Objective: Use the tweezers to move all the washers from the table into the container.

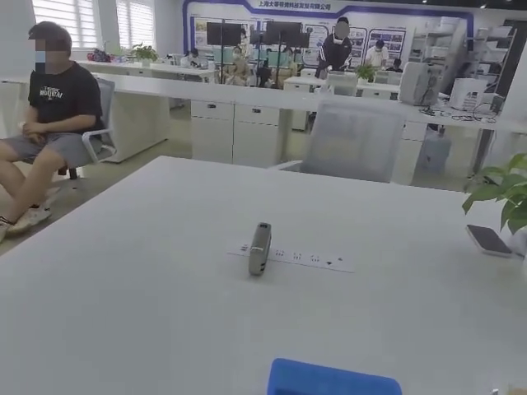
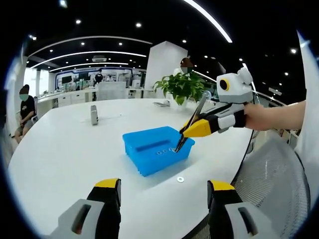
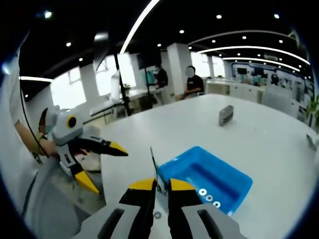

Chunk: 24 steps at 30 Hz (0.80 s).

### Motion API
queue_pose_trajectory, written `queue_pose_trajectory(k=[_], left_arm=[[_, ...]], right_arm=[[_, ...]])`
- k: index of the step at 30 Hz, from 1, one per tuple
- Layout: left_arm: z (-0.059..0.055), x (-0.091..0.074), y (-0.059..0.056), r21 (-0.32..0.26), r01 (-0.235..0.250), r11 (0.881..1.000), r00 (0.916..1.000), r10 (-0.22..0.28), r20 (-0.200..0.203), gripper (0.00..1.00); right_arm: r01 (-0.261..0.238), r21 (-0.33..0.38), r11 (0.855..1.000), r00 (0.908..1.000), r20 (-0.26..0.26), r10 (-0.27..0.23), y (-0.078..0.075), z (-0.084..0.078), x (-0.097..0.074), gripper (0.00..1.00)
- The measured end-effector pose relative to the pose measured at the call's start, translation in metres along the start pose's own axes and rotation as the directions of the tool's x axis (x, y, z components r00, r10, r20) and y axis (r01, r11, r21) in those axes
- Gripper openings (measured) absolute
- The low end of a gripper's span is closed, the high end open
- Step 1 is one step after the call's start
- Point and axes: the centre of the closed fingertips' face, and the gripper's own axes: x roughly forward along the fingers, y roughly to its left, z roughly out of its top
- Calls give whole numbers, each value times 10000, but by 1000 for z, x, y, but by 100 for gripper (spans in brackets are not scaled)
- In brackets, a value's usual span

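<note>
In the left gripper view my right gripper [image 2: 193, 130] is shut on metal tweezers [image 2: 198, 107], whose tips point down into the blue container [image 2: 149, 162]. Several washers [image 2: 164, 151] lie inside it. One washer [image 2: 180, 179] lies on the white table just in front of the container. My left gripper [image 2: 164, 196] stands open, near the table edge, with nothing between its jaws. In the right gripper view my right gripper [image 3: 158, 188] grips the tweezers [image 3: 153, 164] over the container [image 3: 219, 172] and its washers [image 3: 209, 195]. The left gripper [image 3: 109, 169] is open to the left.
A grey device [image 1: 260, 247] stands on a power strip [image 1: 313, 259] in the middle of the table [image 1: 123, 280]. The container's edge [image 1: 333, 380] shows near me. A phone [image 1: 488, 239] and a plant [image 1: 502, 193] sit right. A person [image 1: 53, 123] sits left.
</note>
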Motion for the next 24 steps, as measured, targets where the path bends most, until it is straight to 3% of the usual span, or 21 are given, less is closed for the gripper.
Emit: queue_pose_trajectory(k=[12,19,24], left_arm=[[0,0,0,-29,-29,10000,10000,29,-2,71],[-1,0,0,-26,-25,10000,10000,25,-28,71],[0,0,1,-58,-50,10000,10000,50,-2,71]], right_arm=[[197,79,9998,9998,60,-198,-21,12,13,5],[371,666,9971,9993,-38,-369,-41,10,27,5],[415,670,9969,9986,-353,-392,-48,4,38,5]])
